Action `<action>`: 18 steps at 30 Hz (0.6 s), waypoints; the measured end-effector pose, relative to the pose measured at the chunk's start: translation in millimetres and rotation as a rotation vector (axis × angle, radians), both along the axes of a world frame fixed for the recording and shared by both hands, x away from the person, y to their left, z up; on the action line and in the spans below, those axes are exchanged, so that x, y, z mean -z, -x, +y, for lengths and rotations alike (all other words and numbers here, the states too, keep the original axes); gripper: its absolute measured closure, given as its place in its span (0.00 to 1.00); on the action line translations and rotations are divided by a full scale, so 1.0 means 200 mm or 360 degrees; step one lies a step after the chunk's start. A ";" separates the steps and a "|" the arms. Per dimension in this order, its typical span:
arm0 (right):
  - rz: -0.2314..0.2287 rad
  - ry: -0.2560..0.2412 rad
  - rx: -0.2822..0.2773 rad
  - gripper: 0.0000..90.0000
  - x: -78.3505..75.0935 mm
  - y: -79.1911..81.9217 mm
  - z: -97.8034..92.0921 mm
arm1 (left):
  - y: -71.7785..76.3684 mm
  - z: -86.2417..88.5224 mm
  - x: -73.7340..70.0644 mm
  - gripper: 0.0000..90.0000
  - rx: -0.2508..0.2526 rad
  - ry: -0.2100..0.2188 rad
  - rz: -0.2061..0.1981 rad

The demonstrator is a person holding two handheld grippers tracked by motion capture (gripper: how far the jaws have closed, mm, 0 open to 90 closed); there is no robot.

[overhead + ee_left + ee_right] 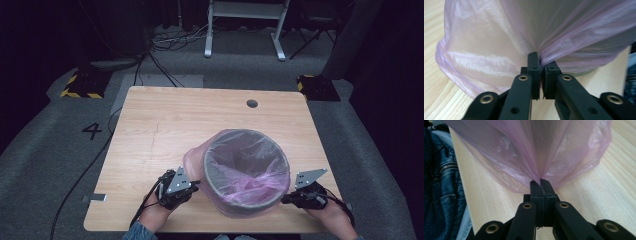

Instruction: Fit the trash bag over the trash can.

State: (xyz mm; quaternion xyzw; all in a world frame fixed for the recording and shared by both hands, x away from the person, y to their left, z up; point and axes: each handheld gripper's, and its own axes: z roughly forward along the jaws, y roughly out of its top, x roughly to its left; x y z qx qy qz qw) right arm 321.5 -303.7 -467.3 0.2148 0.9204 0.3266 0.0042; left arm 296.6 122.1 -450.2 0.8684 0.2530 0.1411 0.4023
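I had the left gripper (196, 184) down at the near left of the grey bin (246, 170), and its jaws were pinched together on a fold of the pink bag (196, 156) that lined the bin and hung over its rim. In the left gripper view the plastic (486, 50) gathered into tight pleats right at my fingertips (534, 58), fanning up and away from them, with the loose skirt of the bag billowing off to the left of the jaws and the wooden table (434, 82) showing beneath it. The right gripper (285, 199) sat on the opposite side of the bin, at its near right, and it too was clamped on the bag: in the right gripper view the film (564, 152) drew down into a point between the closed jaws, spreading wide above them. To the left of that gripper I could see a denim sleeve (439, 185) at the table's edge, and the bare tabletop (604, 195) ran off to the right of it. From the high view the bin stood between my two grippers, directly ahead of both hands, upright on the table (165, 125), its open mouth showing the bag sagging inside. A small round hole (252, 103) in the tabletop lay well beyond the bin.
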 end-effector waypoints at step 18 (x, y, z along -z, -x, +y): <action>-0.0052 -0.0098 0.0151 0.62 -0.03 0.11 -0.12 | 0.08 0.02 0.04 0.67 0.0199 0.0052 0.0170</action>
